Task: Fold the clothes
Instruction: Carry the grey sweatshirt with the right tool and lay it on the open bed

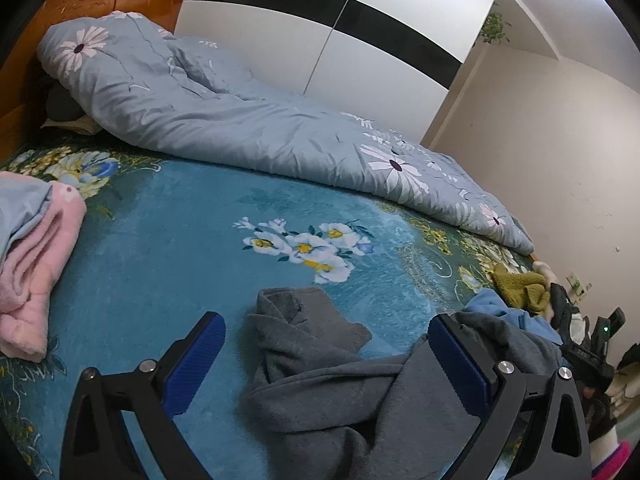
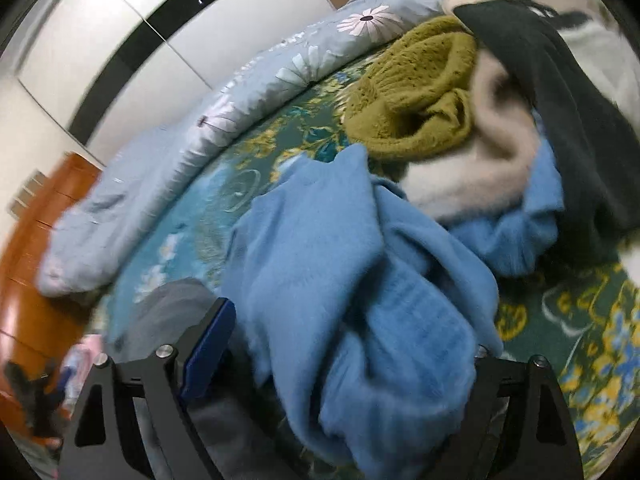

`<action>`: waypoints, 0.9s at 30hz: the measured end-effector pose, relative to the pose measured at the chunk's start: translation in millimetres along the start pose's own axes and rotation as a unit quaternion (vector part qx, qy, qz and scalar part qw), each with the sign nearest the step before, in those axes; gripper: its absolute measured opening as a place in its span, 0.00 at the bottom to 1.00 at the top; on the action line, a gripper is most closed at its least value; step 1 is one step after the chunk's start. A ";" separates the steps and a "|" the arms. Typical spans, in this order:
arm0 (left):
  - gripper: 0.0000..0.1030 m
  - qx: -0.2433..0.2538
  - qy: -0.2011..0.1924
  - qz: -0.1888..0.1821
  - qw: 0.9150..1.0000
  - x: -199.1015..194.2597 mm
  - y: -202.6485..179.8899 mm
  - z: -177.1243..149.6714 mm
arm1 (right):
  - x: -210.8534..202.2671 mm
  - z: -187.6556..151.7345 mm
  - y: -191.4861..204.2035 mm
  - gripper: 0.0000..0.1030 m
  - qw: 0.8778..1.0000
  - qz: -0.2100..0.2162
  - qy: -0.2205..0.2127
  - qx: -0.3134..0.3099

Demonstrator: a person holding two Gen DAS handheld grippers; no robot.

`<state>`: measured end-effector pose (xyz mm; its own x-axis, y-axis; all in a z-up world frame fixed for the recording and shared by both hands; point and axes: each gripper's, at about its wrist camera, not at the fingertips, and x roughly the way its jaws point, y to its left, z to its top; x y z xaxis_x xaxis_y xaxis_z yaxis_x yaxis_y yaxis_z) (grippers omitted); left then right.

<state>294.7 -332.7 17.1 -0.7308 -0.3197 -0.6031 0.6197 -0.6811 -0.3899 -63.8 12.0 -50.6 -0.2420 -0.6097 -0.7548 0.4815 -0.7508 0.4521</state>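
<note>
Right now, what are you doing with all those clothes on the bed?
A person is folding laundry on the bed's flowery blue blanket, using a gripper in each hand. The left gripper is open over a rumpled grey garment, not gripping it yet. The right gripper has a light blue sweater bunched between its fingers; whether it is clamped is unclear. A folded pink garment lies to one side; an olive sweater and others wait in a pile.

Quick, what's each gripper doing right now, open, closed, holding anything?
Left gripper: open, grey garment lying between its jaws, not clamped.
Right gripper: blue sweater hides one finger; cannot tell.
</note>
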 end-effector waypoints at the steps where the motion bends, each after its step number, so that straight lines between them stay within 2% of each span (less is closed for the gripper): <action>1: 1.00 -0.003 0.001 0.002 1.000 1.1 1.9 -0.9 | 4.3 0.8 3.6 0.68 1.000 0.003 0.005 -0.006; 2: 1.00 -0.005 0.002 0.004 1.000 2.2 3.8 -1.8 | 7.1 1.1 7.4 0.53 1.000 0.004 0.011 -0.012; 3: 1.00 -0.010 0.004 0.006 1.000 3.7 5.8 -2.7 | 9.7 1.3 12.1 0.45 1.000 -0.010 0.017 -0.020; 4: 1.00 -0.013 0.006 0.006 1.000 4.8 7.0 -3.3 | 11.3 1.3 15.7 0.31 0.999 -0.023 0.024 -0.026; 5: 1.00 -0.015 0.007 0.005 1.000 5.8 8.0 -3.9 | 10.2 1.2 18.9 0.24 0.999 -0.025 0.029 -0.028; 6: 1.00 -0.018 0.008 0.005 1.000 6.8 9.0 -4.5 | 6.2 3.6 22.4 0.21 0.999 -0.018 0.030 -0.027; 9: 1.00 -0.019 0.009 0.009 1.000 9.6 10.6 -5.5 | -23.5 25.7 29.0 0.18 0.999 -0.010 0.009 -0.034; 14: 1.00 -0.025 0.010 0.010 1.000 15.8 11.4 -6.3 | -113.9 91.2 37.6 0.18 0.994 -0.049 -0.090 -0.047; 17: 1.00 -0.025 0.011 0.016 0.999 20.2 12.3 -6.4 | -167.1 128.0 41.2 0.18 0.984 -0.077 -0.148 -0.055; 21: 1.00 -0.034 0.010 0.024 0.999 24.0 16.8 -5.3 | -233.9 161.8 23.1 0.18 0.965 -0.128 -0.224 -0.047; 24: 1.00 -0.037 0.008 0.028 0.999 26.3 18.3 -4.7 | -254.4 174.0 1.2 0.18 0.953 -0.175 -0.246 -0.037; 27: 1.00 -0.038 0.012 0.034 0.999 30.4 19.2 -5.0 | -239.9 174.7 -29.9 0.18 0.946 -0.222 -0.235 -0.024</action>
<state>285.8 -352.2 -12.2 -0.6804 -0.3473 -0.6453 0.6880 -0.6061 -0.3991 -167.2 136.3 200.0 -0.7720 -0.2900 -0.5656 0.2784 -0.9542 0.1092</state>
